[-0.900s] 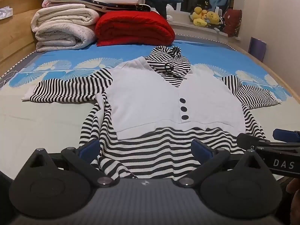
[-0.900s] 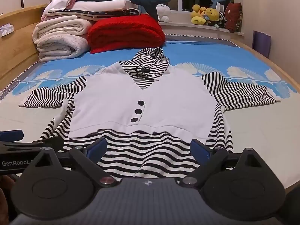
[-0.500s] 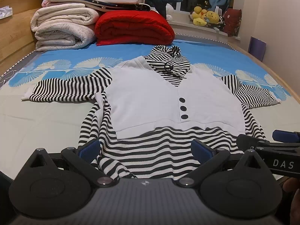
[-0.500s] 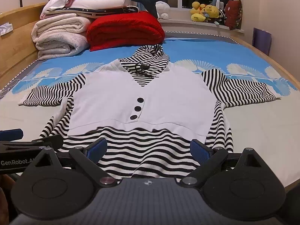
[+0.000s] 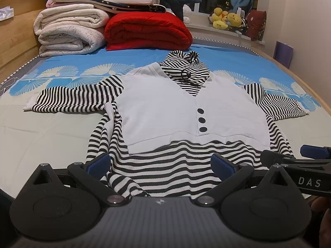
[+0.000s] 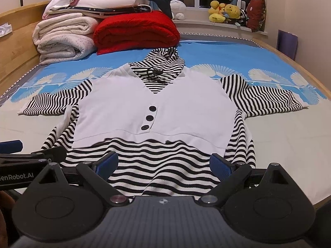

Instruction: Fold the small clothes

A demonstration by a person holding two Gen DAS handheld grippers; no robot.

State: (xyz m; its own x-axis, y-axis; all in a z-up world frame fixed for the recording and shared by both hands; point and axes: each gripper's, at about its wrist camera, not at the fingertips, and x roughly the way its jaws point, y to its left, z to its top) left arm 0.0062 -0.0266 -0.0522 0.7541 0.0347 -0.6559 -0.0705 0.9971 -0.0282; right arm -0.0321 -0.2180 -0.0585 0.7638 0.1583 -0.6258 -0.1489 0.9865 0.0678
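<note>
Little has moved since the earlier frames: both grippers sit at the near hem, views nearly unchanged. Bed (image 5: 144,62) carries the striped hooded top (image 5: 186,107), spread flat, face up, sleeves out, long axis running away from the fingers toward the hood. Left gripper (image 5: 160,162) and right gripper (image 6: 163,161) both have fingers wide apart, holding nothing, hem just ahead of each. Left sits nearer the garment's left edge, right nearer the right. Legible print: "DAS" (image 5: 309,183), "enRobot.AI" (image 6: 16,176).
</note>
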